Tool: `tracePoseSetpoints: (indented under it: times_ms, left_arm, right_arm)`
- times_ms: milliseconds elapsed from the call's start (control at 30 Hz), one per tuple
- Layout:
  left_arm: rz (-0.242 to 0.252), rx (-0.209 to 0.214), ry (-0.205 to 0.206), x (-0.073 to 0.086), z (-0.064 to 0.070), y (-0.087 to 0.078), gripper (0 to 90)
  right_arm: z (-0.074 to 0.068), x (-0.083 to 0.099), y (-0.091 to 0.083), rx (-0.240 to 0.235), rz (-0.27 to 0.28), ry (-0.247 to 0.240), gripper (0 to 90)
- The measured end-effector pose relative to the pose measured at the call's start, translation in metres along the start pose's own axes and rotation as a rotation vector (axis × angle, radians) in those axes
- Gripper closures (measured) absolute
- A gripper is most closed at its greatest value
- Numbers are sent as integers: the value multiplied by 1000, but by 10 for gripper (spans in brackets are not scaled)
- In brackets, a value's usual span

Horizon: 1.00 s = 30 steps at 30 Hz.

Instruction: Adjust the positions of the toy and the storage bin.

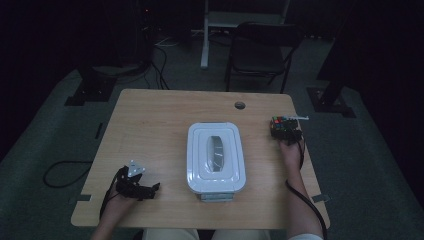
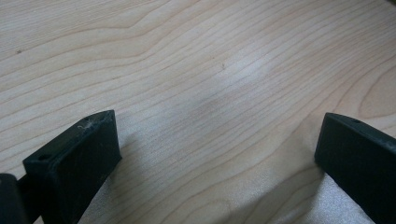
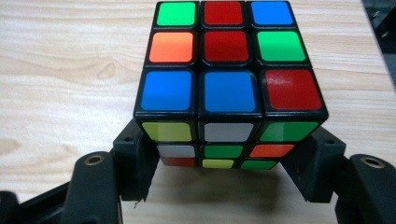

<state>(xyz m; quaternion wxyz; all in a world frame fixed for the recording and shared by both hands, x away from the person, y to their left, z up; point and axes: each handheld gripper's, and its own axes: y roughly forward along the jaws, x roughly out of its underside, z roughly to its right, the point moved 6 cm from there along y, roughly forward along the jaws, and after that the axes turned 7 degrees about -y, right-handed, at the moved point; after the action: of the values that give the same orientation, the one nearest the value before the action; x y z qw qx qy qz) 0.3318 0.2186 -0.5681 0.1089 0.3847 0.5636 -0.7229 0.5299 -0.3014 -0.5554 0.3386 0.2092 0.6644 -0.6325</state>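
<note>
Coloured cube (image 3: 229, 84) sits clamped in the right hand-held gripper (image 3: 229, 161); left hand-held gripper (image 2: 217, 154) gapes over bare table (image 2: 210, 70).

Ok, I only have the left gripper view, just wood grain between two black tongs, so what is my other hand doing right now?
Observer: The right gripper has its tongs closed against both sides of a scrambled puzzle cube.
Operator: Where on the table is that?
Observer: Near the far right corner of the table; the cube sits at that edge in the high view.
Operator: Anything between my two hands?
Observer: Yes, a white lidded container lies mid-table, its long side running away from you.
Operator: And my left?
Observer: The left gripper rests near the front left edge, open.
</note>
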Motion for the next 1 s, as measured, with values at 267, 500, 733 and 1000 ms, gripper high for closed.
tracePoseSetpoints:
  times_ms: [267,500,733,1000]
  left_arm:
    - [0,0,1,0,0,0,7]
    - [0,4,5,0,1,0,7]
    - [-1,10,10,0,1,0,7]
    - [-1,12,12,0,1,1,7]
  right_arm:
    - [-5,6,-19,-27,30,-29,339]
    - [-11,12,-39,-34,40,-62,339]
    - [-19,30,-68,-53,59,-108,340]
    - [-26,53,-93,-69,65,-134,339]
